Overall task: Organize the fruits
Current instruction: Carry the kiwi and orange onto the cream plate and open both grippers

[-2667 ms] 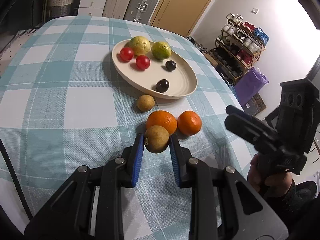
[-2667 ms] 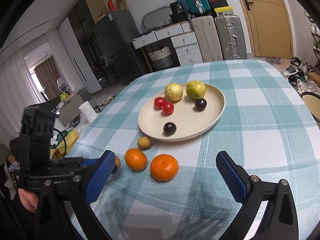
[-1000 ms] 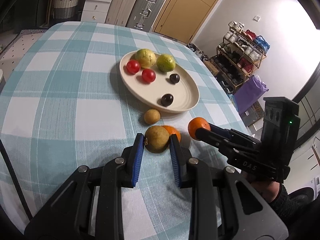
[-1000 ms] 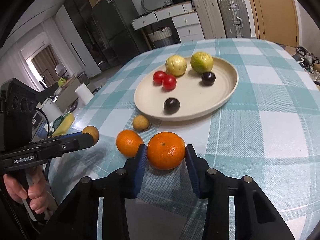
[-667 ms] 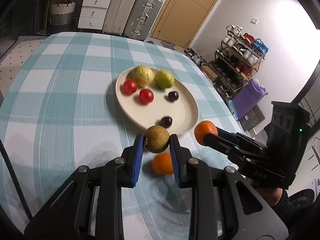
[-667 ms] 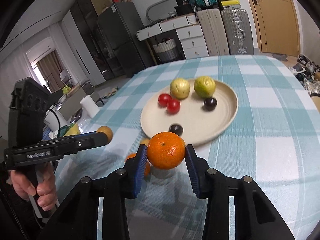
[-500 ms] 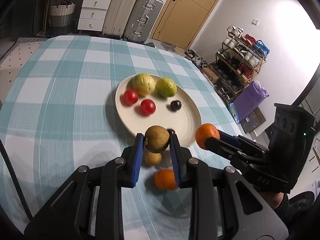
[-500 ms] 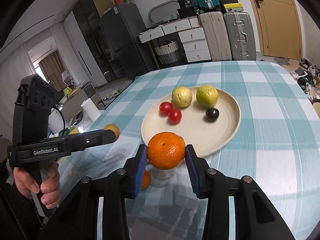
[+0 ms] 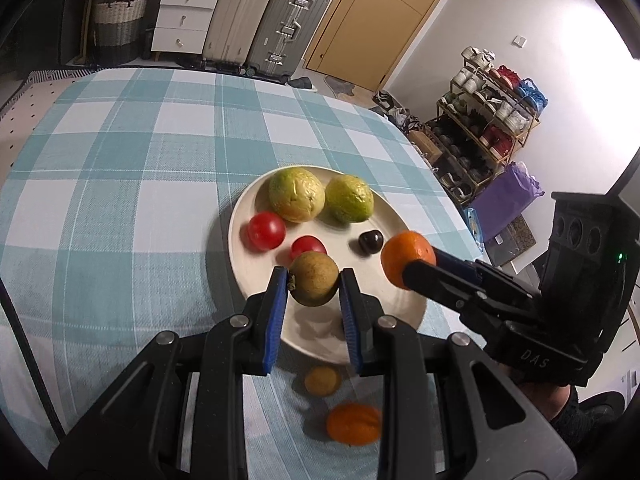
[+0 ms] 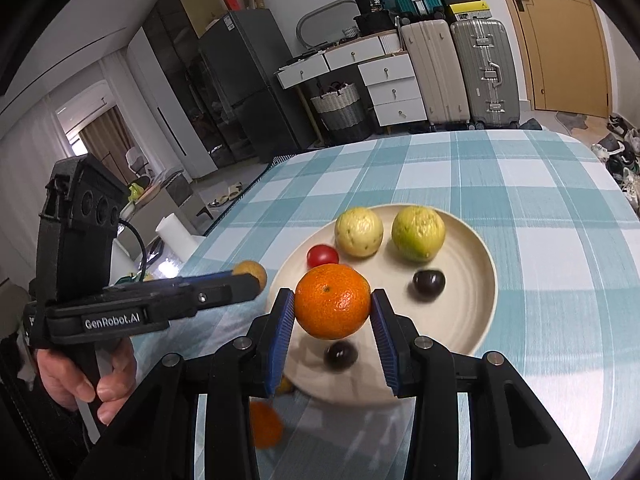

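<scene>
My left gripper (image 9: 314, 286) is shut on a brown round fruit (image 9: 313, 283) and holds it above the near rim of the cream plate (image 9: 236, 236). My right gripper (image 10: 332, 308) is shut on an orange (image 10: 332, 300) and holds it above the plate (image 10: 476, 304); the orange also shows in the left wrist view (image 9: 406, 258). The plate holds two yellow-green fruits (image 9: 296, 194), two red tomatoes (image 9: 266, 230) and dark plums (image 10: 429, 283). A small brown fruit (image 9: 322, 380) and another orange (image 9: 354, 424) lie on the checked tablecloth near the plate.
The table has a teal and white checked cloth (image 9: 120, 168). Suitcases (image 9: 288, 44) and white drawers (image 9: 188, 20) stand beyond the far edge. A shoe rack (image 9: 488, 116) is to the right. A fridge (image 10: 244, 80) stands at the back.
Both grippers have risen and moved forward over the plate, each carrying its fruit. The small brown fruit and second orange now lie below and behind the fingers.
</scene>
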{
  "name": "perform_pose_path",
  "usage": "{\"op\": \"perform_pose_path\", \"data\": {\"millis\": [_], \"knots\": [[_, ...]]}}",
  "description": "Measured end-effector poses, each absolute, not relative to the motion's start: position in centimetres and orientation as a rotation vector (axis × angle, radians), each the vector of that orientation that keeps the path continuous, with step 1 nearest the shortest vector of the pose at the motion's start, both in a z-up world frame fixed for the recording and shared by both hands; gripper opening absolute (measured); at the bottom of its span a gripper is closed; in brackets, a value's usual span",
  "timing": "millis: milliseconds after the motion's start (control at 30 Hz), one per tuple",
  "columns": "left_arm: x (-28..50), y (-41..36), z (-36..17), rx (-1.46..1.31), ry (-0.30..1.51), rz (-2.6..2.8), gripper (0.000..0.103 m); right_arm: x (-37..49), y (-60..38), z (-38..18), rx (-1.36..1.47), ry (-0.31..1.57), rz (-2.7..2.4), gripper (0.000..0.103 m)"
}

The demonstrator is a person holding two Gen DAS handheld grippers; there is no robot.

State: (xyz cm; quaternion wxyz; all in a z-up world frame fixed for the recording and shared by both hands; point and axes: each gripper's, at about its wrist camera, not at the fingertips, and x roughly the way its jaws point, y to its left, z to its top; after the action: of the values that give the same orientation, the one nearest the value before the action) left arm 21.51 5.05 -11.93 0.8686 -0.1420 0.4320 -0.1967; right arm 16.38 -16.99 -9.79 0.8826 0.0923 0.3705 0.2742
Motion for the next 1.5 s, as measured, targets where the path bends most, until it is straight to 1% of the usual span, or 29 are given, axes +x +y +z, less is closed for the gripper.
{"op": "perform_pose_path", "data": {"millis": [433, 933, 1000, 1067, 1100, 1133, 1200, 1267, 1500], "knots": [[24.4, 5.0, -13.8, -0.292, 0.938, -0.401, 0.023, 21.0, -16.5, -11.6, 0.206, 0.819, 0.546, 0.040], [26.1, 4.7, -14.9, -0.305, 0.972, -0.379, 0.024, 22.9, -15.8, -13.1, 0.183, 0.846, 0.524, 0.040], [26.3, 5.0, -14.7, -0.328, 0.973, -0.378, 0.024, 23.0, -15.8, -13.1, 0.187, 0.849, 0.518, 0.041], [26.2, 5.0, -14.4, -0.329, 0.972, -0.378, 0.027, 23.2, -16.0, -13.0, 0.205, 0.850, 0.526, 0.042], [26.1, 5.0, -14.3, -0.325, 0.969, -0.377, 0.028, 23.2, -16.2, -12.8, 0.216, 0.842, 0.529, 0.048], [26.0, 4.9, -14.1, -0.317, 0.968, -0.373, 0.030, 23.1, -16.4, -12.7, 0.222, 0.832, 0.529, 0.050], [25.6, 5.0, -13.8, -0.307, 0.961, -0.366, 0.032, 22.7, -16.7, -12.1, 0.224, 0.807, 0.528, 0.051], [25.2, 5.1, -13.4, -0.304, 0.954, -0.355, 0.036, 22.3, -16.8, -11.5, 0.216, 0.784, 0.533, 0.051], [22.8, 5.1, -12.2, -0.281, 0.933, -0.344, 0.038, 20.3, -17.7, -10.4, 0.217, 0.758, 0.511, 0.054]]}}
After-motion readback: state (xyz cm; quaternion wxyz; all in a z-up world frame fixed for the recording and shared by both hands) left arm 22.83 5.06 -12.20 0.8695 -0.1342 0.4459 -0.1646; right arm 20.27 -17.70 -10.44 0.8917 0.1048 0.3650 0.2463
